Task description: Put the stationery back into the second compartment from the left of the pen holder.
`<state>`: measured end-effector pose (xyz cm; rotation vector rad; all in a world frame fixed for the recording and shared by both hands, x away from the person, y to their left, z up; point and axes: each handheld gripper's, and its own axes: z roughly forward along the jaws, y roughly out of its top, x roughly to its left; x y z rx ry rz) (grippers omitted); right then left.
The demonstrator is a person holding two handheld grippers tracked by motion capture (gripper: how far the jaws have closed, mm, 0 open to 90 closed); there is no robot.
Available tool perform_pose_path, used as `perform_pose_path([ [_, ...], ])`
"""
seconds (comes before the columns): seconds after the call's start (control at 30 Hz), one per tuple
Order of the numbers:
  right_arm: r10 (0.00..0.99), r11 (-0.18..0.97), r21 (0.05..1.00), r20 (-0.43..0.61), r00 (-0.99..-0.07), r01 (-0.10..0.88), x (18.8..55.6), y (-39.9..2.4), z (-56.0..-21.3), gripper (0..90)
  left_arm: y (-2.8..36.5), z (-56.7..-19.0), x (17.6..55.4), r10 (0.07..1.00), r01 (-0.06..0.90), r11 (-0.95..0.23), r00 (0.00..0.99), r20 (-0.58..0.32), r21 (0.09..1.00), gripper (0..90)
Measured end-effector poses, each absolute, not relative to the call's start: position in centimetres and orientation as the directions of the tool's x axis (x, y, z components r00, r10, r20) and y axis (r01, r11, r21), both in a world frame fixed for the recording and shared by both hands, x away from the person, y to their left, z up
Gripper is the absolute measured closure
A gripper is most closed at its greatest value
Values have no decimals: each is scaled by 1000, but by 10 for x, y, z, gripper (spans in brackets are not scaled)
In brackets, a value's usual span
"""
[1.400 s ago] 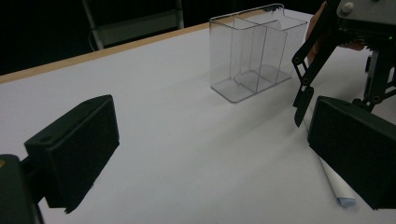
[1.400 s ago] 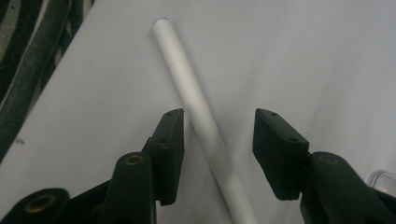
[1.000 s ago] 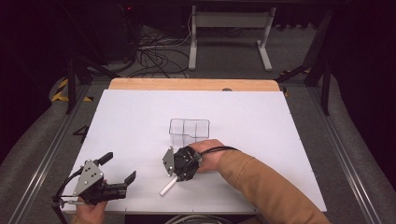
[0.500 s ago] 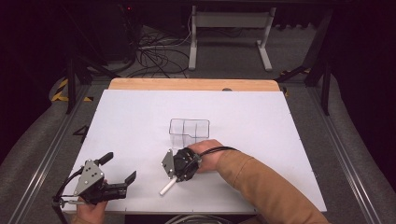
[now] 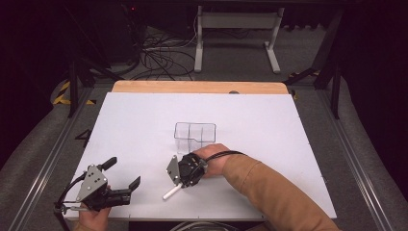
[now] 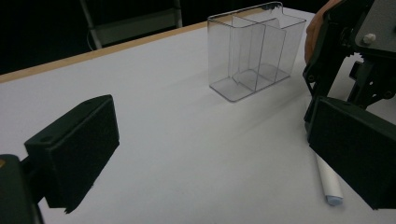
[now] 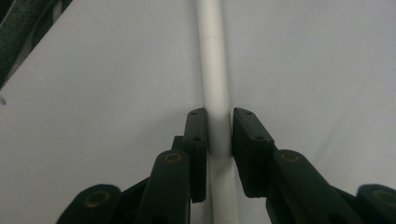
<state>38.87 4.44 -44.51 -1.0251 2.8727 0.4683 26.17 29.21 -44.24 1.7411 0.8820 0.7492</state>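
**Right hand-held gripper closes on the white pen**

Nothing on the counter [image 5: 269, 115] has changed place since the earlier frames; both hands and the pen lie where they were. Only the jaws of the right hand-held gripper [image 5: 182, 182] have just been closing, with the pen [image 5: 172, 193] between them.

Nearest to the person, at the front left corner of the counter, the left hand-held gripper [image 5: 124, 174] is held low in the left hand [image 5: 91, 219]. Its jaws stand wide apart and nothing is between them. In the left gripper view the two black pads frame a bare stretch of the white counter.

A little farther in, near the middle of the front half, the right hand-held gripper points down toward the front edge. In the right gripper view its two pads [image 7: 196, 135] sit on both sides of the pen [image 7: 215, 79] and touch it, so the pen is gripped. The pen is a thin white stick and it lies flat on the counter; its free end sticks out from the jaws toward the person. The right hand [image 5: 214, 159] and an orange-brown sleeve [image 5: 274, 192] come from the lower right.

Just behind the right hand stands a clear bin [image 5: 195, 137] with inner dividers, upright, near the middle of the counter. I cannot tell if the hand touches it.

Beyond the far wooden edge of the counter, cables [image 5: 159, 57] lie on the floor beside a white frame [image 5: 235, 29].
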Motion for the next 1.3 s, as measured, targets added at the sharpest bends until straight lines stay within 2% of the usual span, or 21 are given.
perform_pose_path([
  [0.4, -629, 720, 252, -154, -762, -646, 387, 45, -444, 783, 293, -443, 262, 838, 217, -227, 541, 77, 949, 28],
  [0.73, -618, 694, 313, -202, -760, -648, 383, 38, -424, 784, 293, -443, 261, 839, 217, -223, 538, 74, 950, 29],
  [0.93, -575, 682, 382, -246, -780, -624, 383, 29, -405, 784, 292, -443, 262, 840, 217, -223, 538, 74, 950, 29],
  [1.3, -440, 674, 509, -305, -845, -535, 384, 14, -375, 784, 293, -443, 262, 842, 221, -216, 535, 67, 951, 29],
])
